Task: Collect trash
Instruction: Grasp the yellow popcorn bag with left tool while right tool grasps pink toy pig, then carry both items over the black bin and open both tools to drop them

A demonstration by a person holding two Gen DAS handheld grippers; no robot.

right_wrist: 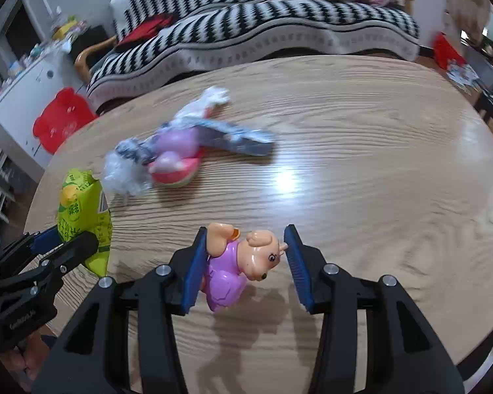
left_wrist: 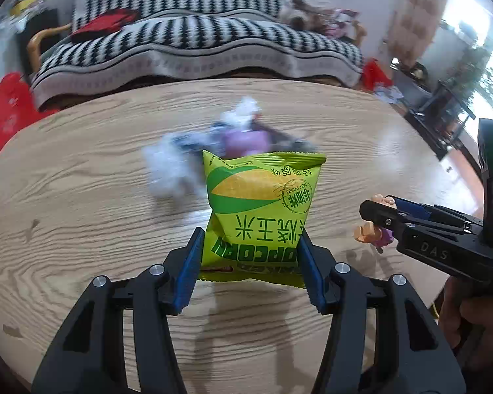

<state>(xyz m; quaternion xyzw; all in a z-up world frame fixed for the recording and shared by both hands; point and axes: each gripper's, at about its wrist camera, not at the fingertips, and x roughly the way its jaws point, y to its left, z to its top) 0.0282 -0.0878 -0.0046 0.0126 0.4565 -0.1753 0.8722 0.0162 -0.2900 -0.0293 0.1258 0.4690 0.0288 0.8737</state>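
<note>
The left gripper (left_wrist: pixel 249 262) fingers clamp the popcorn bag (left_wrist: pixel 263 203); the right gripper (right_wrist: pixel 243 262) fingers hold a toy (right_wrist: pixel 243 262). Lift both clear of the tabletop (right_wrist: pixel 361 180), keeping grips firm and away from the wrapper pile (right_wrist: pixel 180 144)

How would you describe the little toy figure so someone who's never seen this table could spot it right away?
Start at the round wooden table in front of the striped sofa. Above its near edge, the right tool holds a small plastic figure between blue pads. Unlike the green popcorn bag in the left tool, it is peach-coloured with a purple outfit and a cartoon animal face.
</note>
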